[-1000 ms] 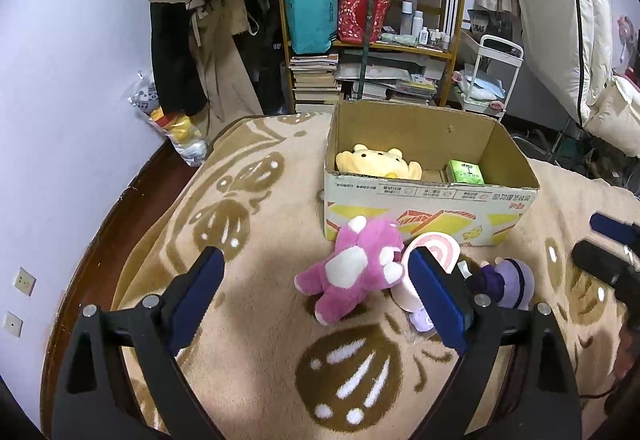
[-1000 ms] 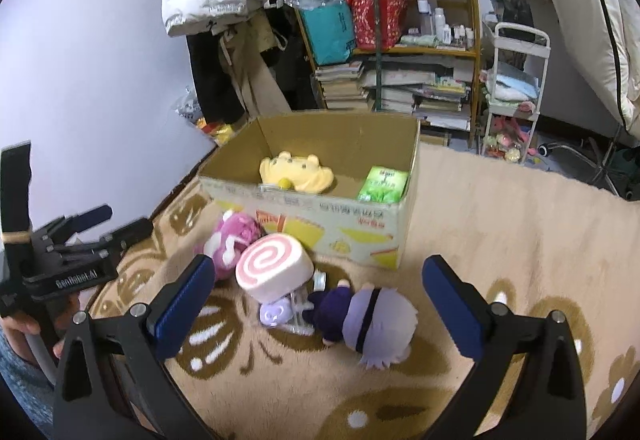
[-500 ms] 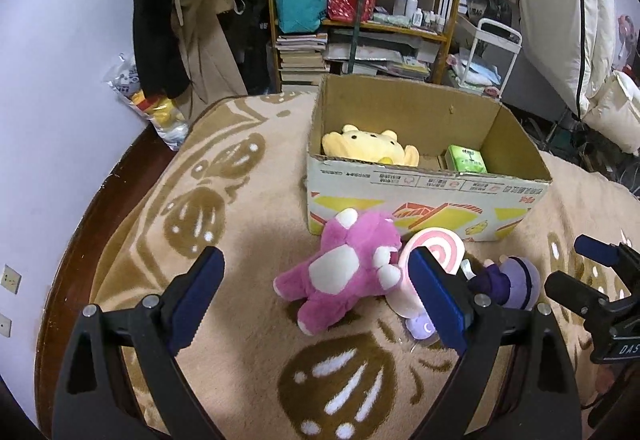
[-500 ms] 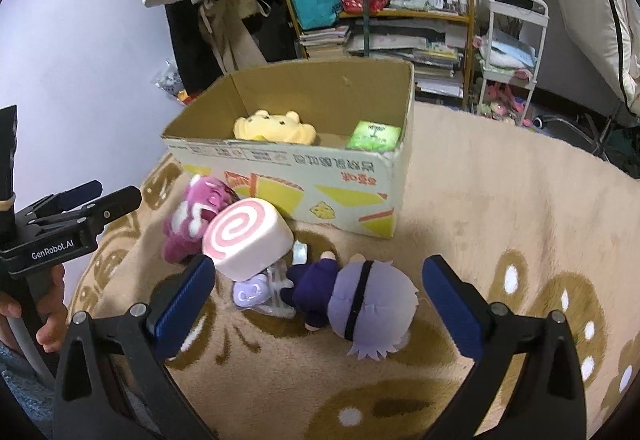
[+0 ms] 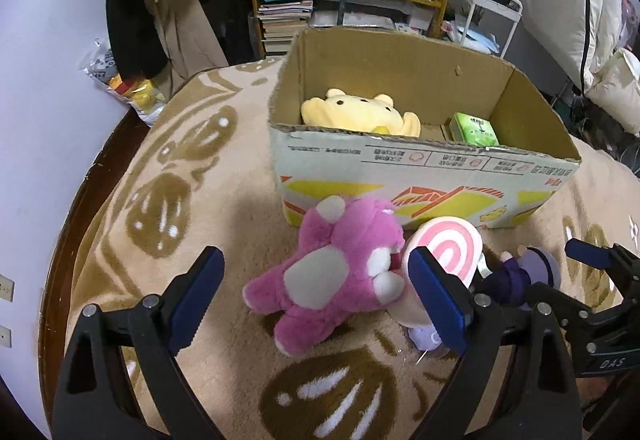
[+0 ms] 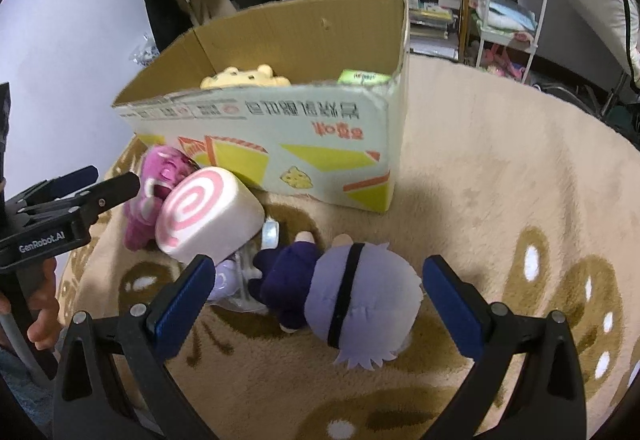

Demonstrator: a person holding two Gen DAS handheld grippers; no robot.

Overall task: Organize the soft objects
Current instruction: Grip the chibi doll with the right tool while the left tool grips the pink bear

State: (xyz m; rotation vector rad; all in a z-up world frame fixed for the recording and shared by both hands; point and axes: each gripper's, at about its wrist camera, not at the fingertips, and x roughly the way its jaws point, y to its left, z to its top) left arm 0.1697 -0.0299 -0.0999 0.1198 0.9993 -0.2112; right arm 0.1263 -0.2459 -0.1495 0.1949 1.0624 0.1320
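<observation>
**Approach to the plush pile, both grippers empty**

Fingers [image 5: 202, 290] of the left gripper [image 5: 316, 296] stand wide, nothing between the pads; pink bear plush [image 5: 332, 276] lies on the beige rug [image 5: 192, 168] ahead of them, against the cardboard box [image 5: 420, 168]. Swirl-roll cushion [image 6: 208, 216] leans beside the bear, touching it. Right gripper [image 6: 316, 300] likewise spread wide and empty, framing the lavender-haired doll [image 6: 352, 300], face down on the rug. Box already holds a yellow plush [image 5: 360, 114] and a green pack [image 5: 474, 128].

Judged step: reach, before any grasp. Next move calls for lowering each gripper until the pads straddle a toy's body, then closing gently; soft fill will compress, so bite deep.
</observation>
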